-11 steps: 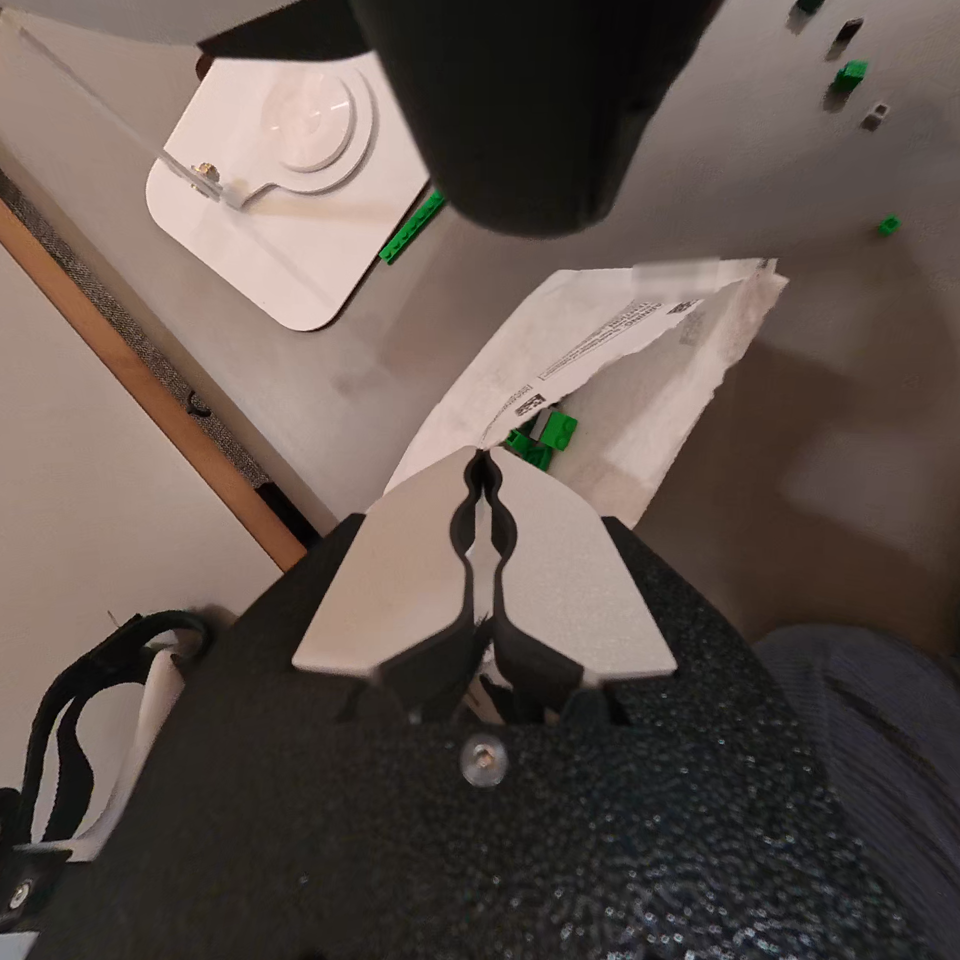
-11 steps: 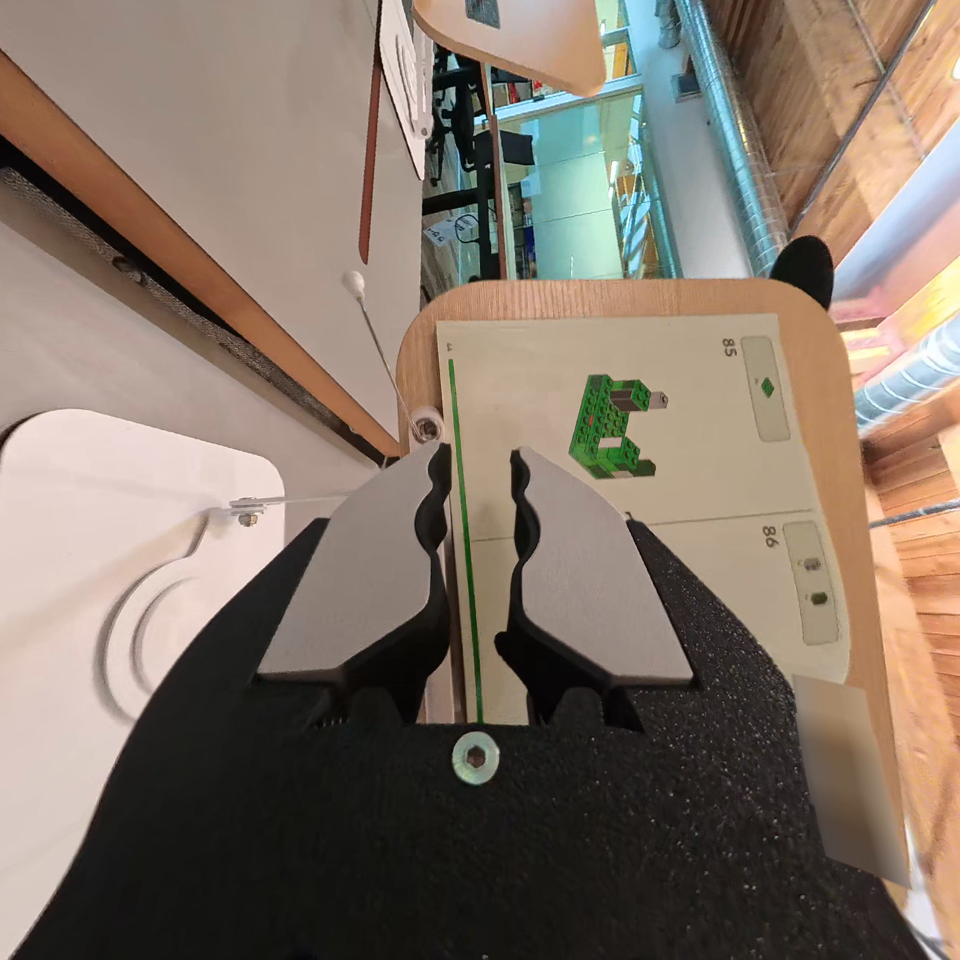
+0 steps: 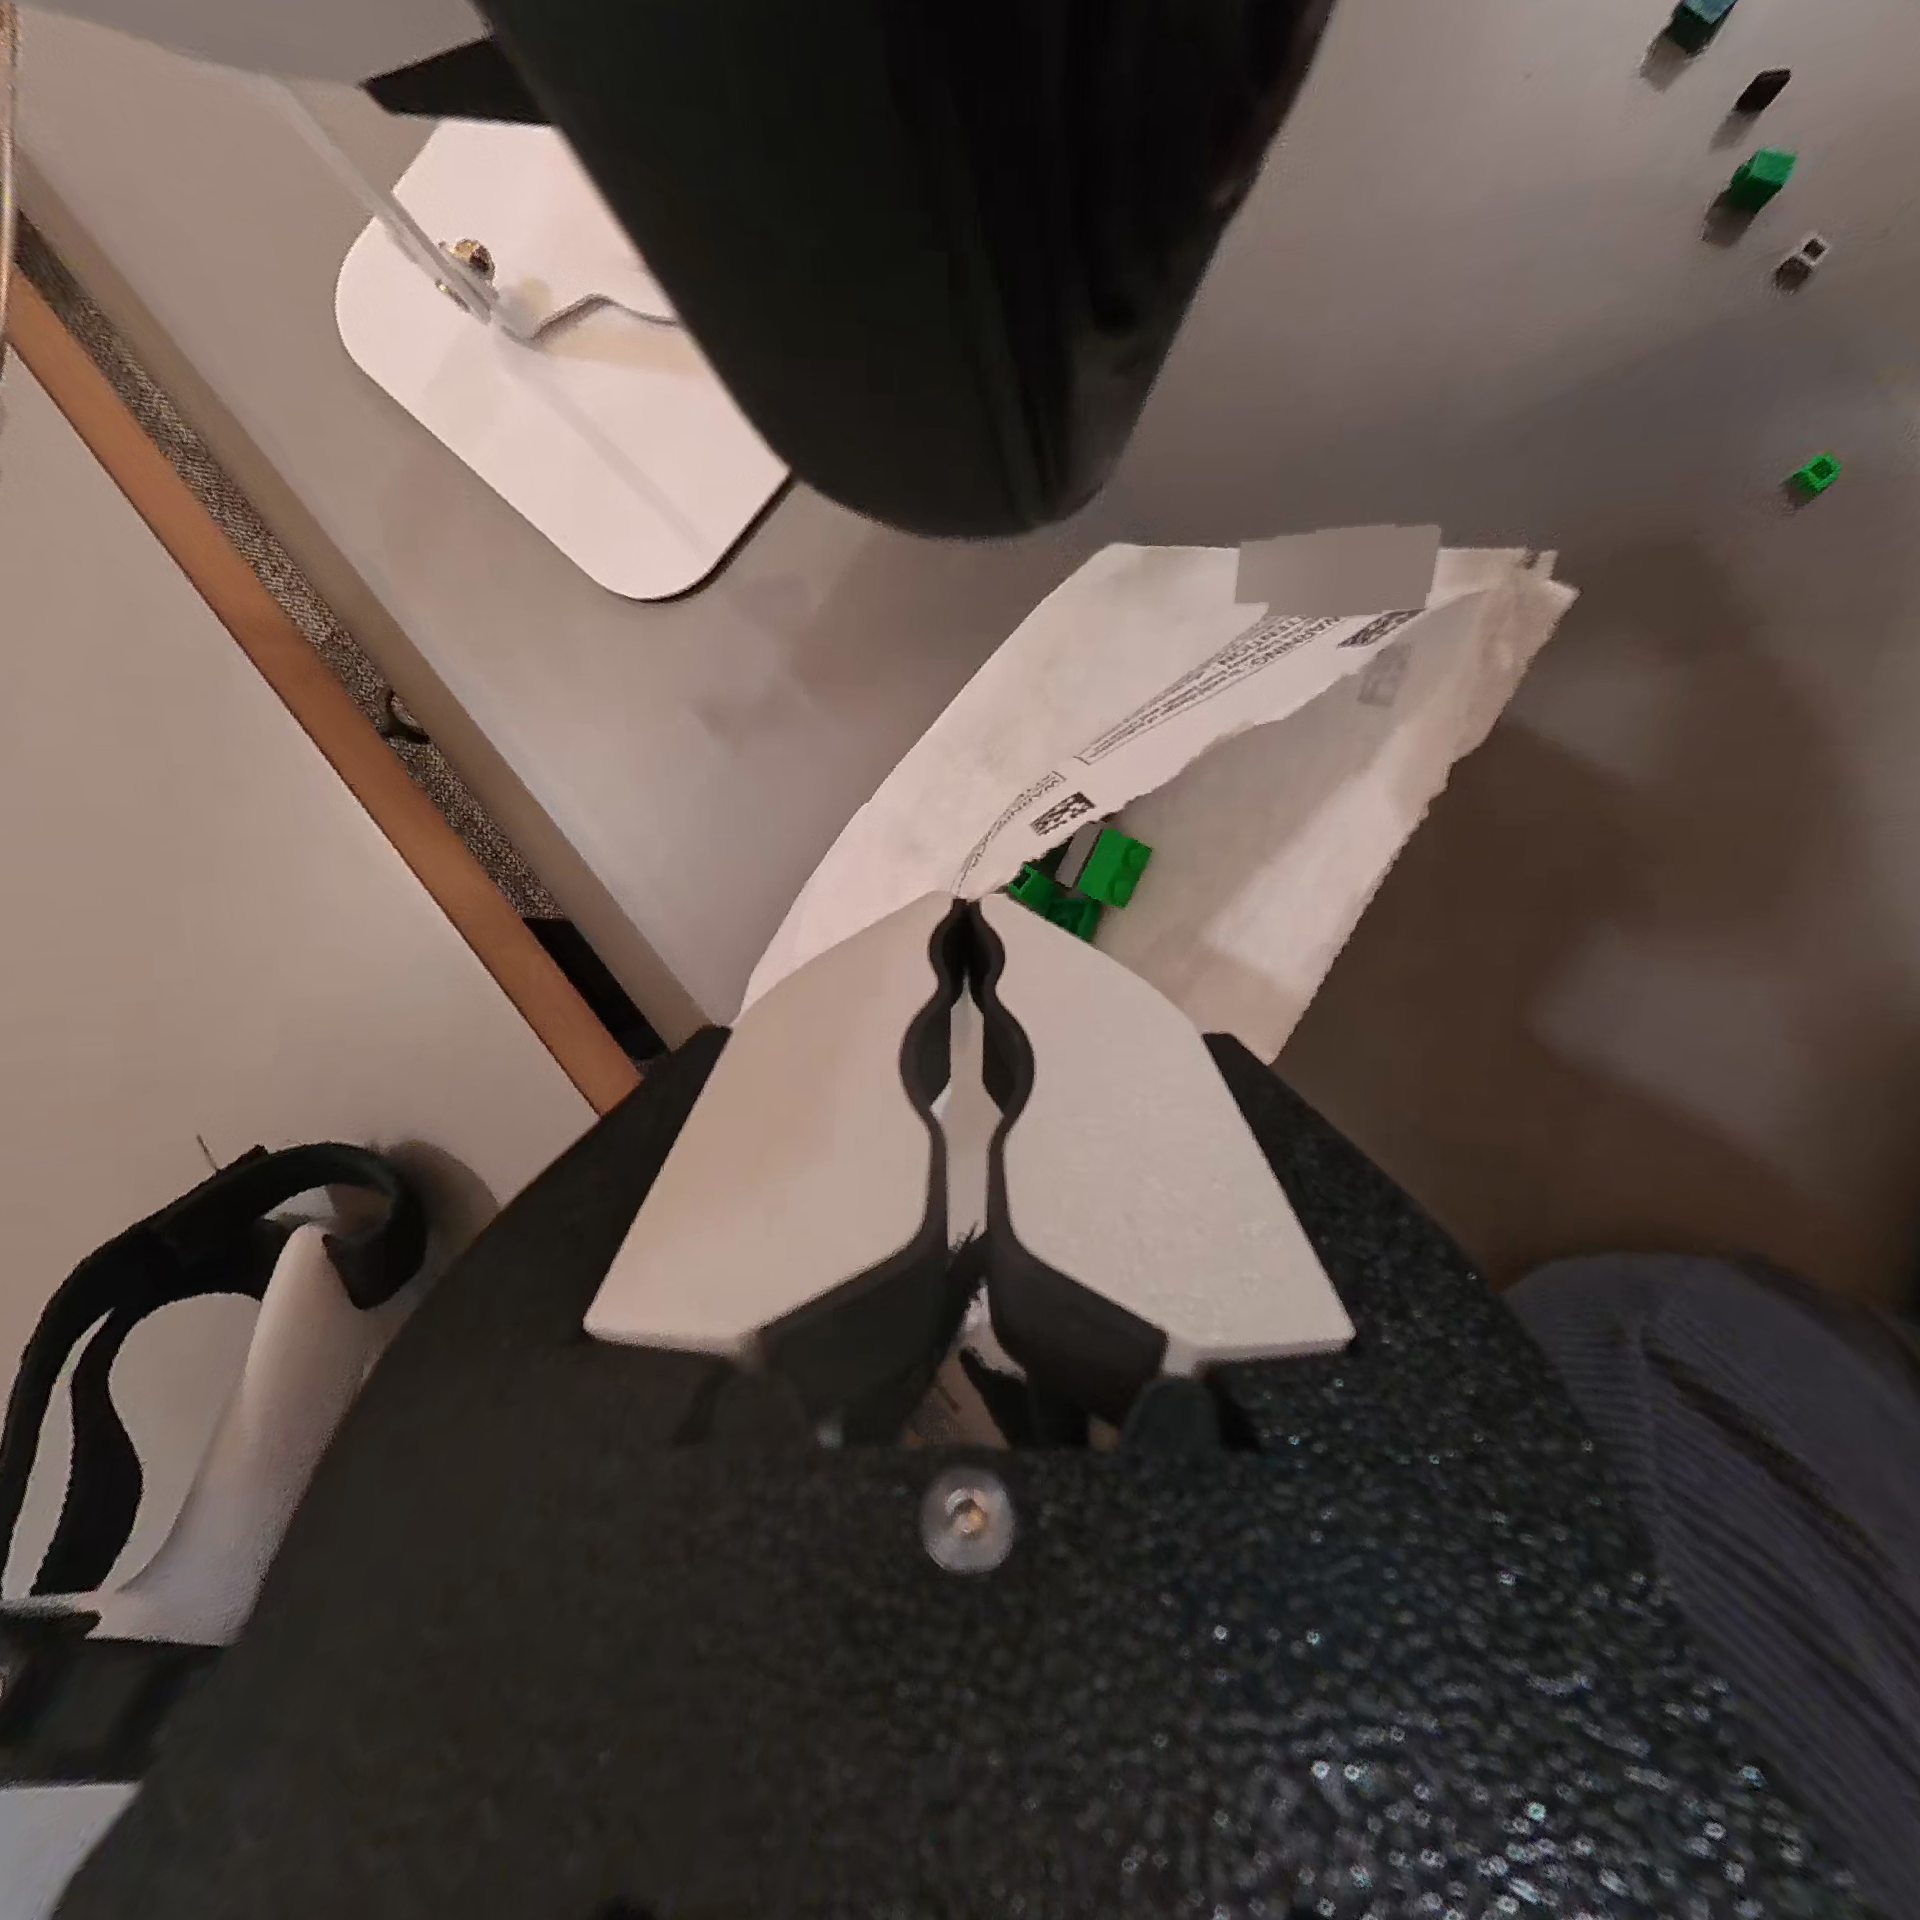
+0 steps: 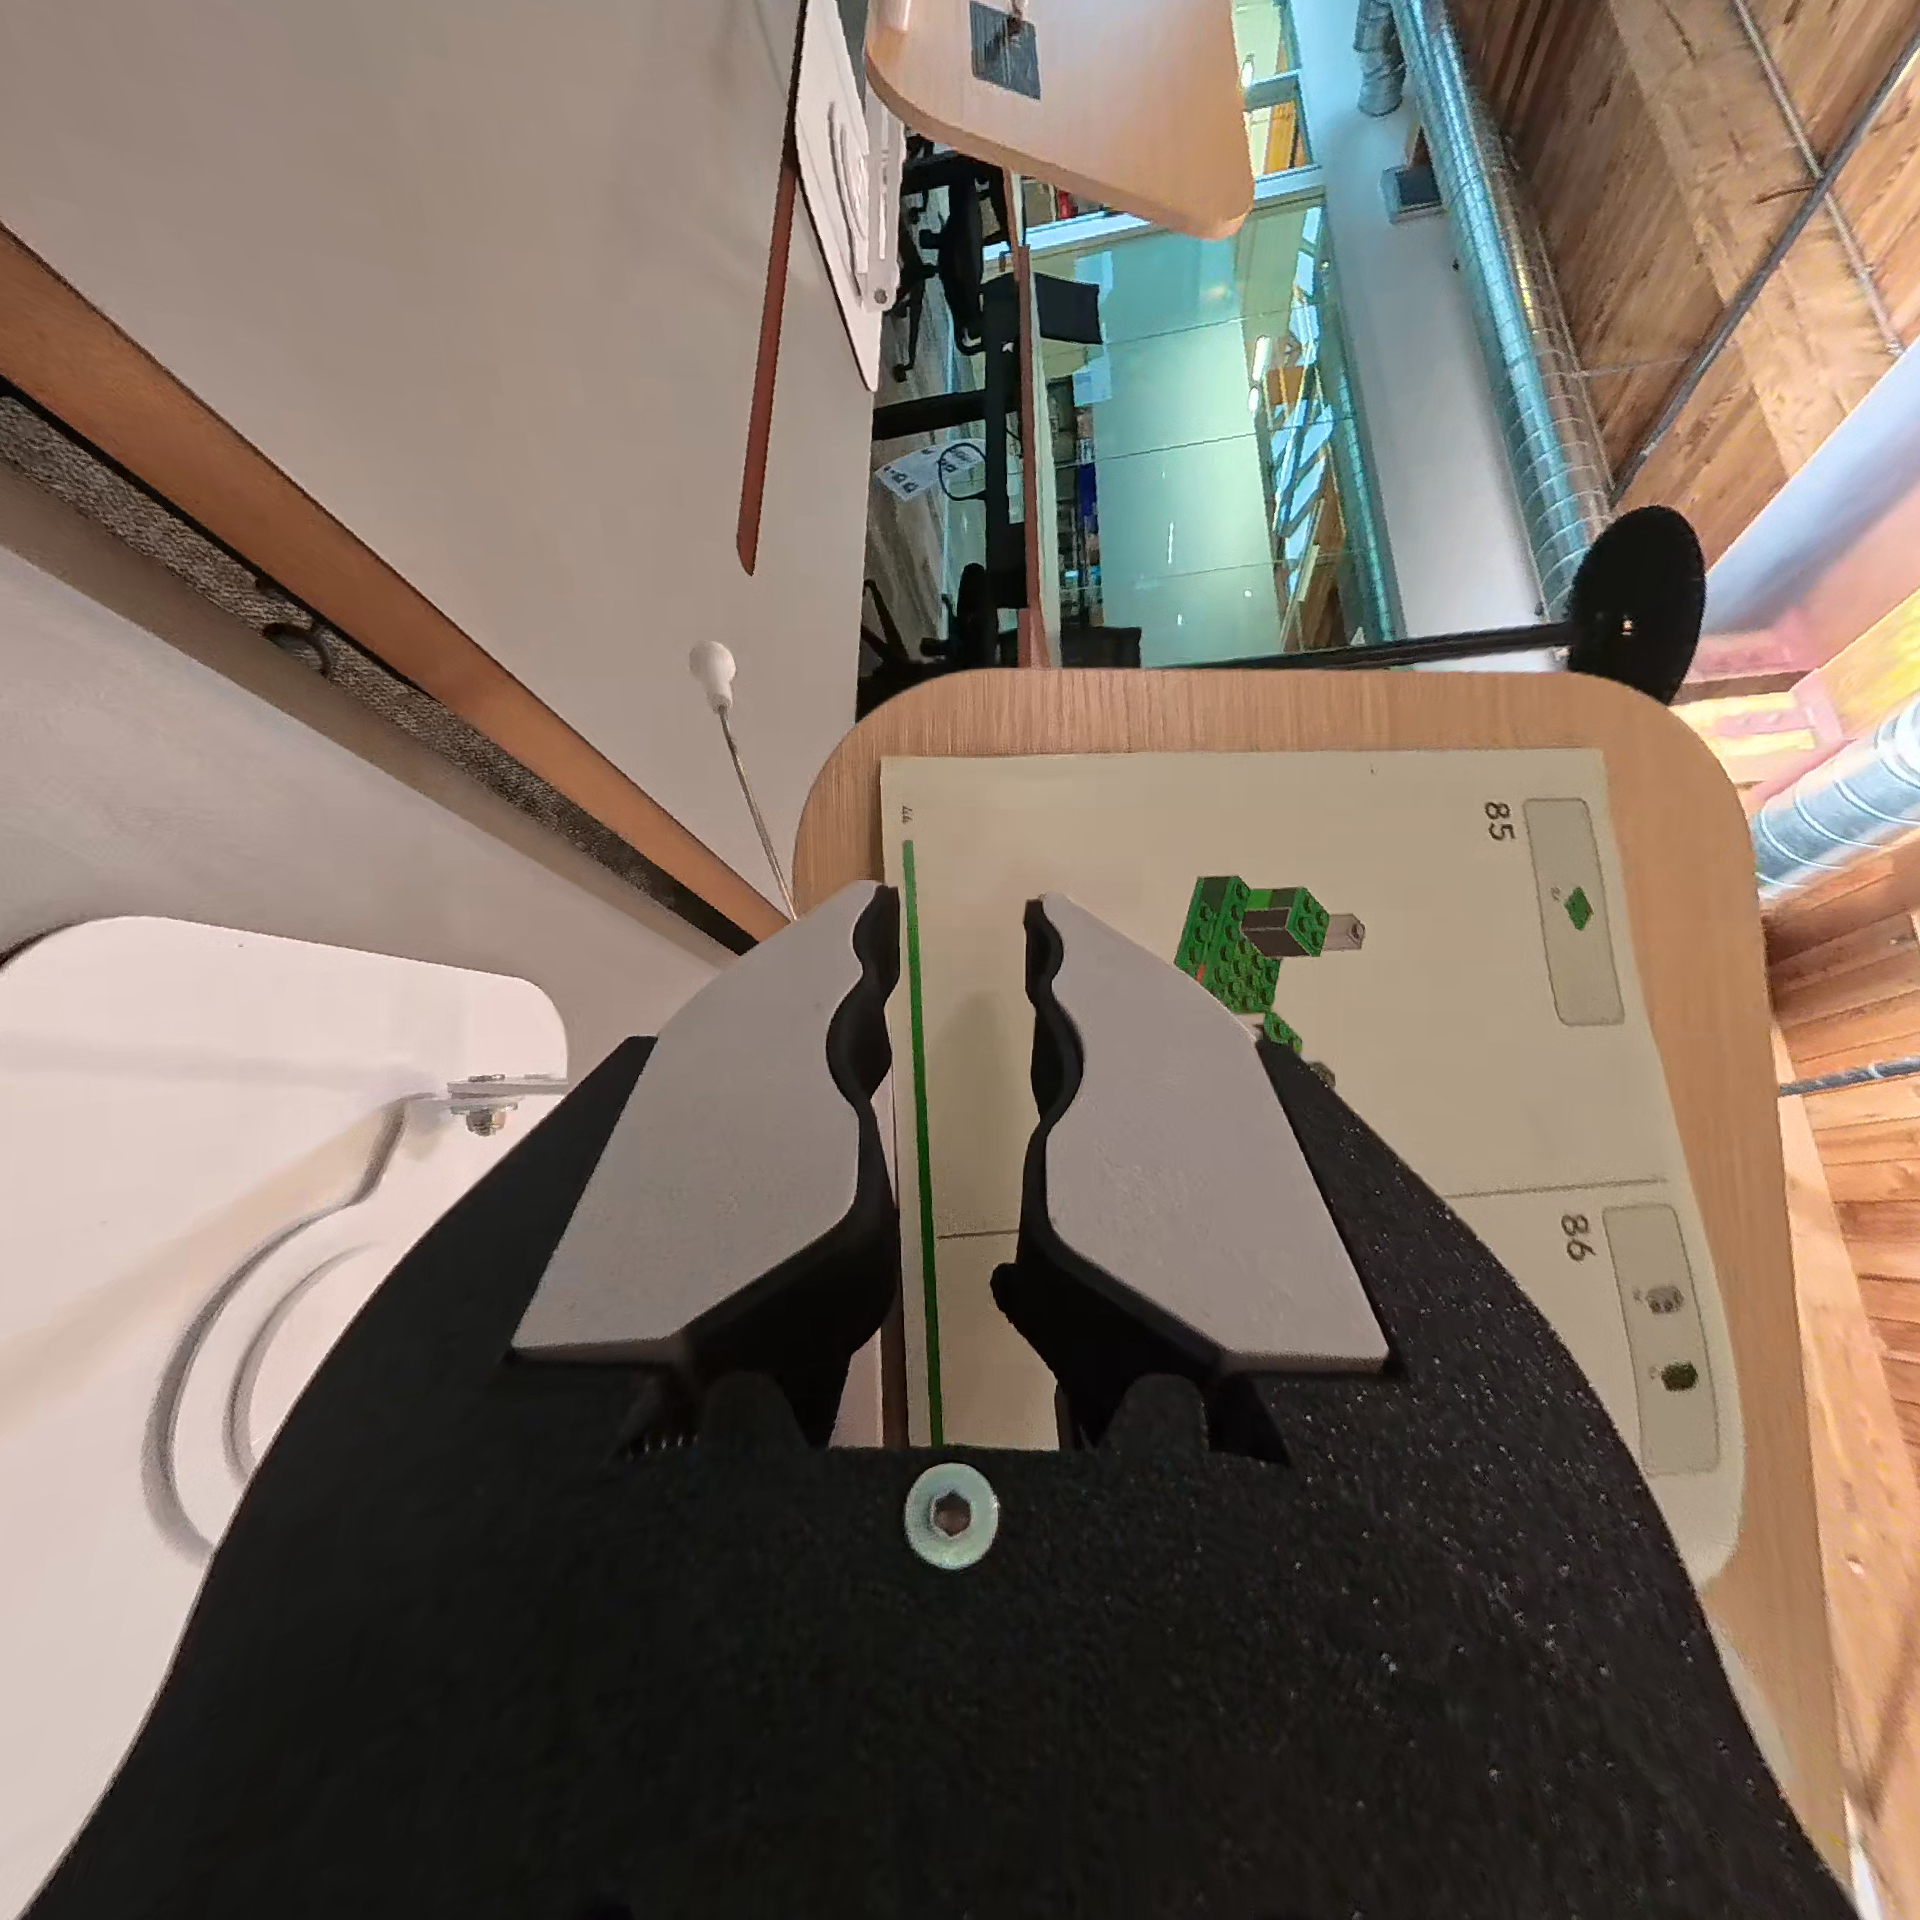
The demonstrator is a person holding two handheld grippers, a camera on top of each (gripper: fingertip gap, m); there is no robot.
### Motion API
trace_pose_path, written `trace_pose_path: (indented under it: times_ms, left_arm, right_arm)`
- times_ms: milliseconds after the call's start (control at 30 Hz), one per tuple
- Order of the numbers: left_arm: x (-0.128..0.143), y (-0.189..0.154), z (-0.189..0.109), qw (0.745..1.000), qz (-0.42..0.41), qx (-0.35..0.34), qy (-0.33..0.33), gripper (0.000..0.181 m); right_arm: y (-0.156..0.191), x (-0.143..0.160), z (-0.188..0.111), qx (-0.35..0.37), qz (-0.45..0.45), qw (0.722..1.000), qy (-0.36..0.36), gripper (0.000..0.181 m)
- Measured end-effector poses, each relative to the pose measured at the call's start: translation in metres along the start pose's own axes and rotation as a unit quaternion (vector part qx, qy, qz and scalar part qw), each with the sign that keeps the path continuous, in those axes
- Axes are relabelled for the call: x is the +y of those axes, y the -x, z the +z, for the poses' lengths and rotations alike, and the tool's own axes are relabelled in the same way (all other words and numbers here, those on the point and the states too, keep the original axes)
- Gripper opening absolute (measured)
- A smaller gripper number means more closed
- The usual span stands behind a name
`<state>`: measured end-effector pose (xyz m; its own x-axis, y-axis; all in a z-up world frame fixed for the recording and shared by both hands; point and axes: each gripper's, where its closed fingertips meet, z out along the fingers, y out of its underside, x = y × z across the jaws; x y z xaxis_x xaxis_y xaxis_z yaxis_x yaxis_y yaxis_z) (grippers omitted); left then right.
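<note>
Two claws: left claw (image 3: 966,920) pinched on torn paper bag (image 3: 1299,810) edge, right claw (image 4: 961,914) agape, empty.

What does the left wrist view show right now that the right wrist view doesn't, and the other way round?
Only the left wrist view: the left gripper, jaws shut on a torn white paper bag with green bricks inside, loose small bricks on the table, and the right gripper's dark body overhead.

Only the right wrist view: the right gripper, jaws open and empty, facing an instruction sheet on a wooden board, with the room beyond.

Both: the white base plate and the table's wooden edge.
</note>
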<state>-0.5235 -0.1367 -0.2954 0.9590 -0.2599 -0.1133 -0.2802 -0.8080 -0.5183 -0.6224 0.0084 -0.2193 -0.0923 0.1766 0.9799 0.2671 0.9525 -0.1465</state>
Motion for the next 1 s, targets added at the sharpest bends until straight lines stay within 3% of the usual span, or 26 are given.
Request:
trace_pose_path:
  times_ms: [433,1000]
  left_arm:
    - [0.003,0.003,0.001,1.0,-0.009,0.002,-0.001,0.0]
    - [0.003,0.003,0.002,1.0,-0.01,0.004,0.001,0.0]
  right_arm:
    - [0.013,0.003,0.022,-0.051,0.017,0.997,0.052,0.022]
    - [0.009,0.005,0.032,-0.063,0.017,0.995,0.082,0.016]
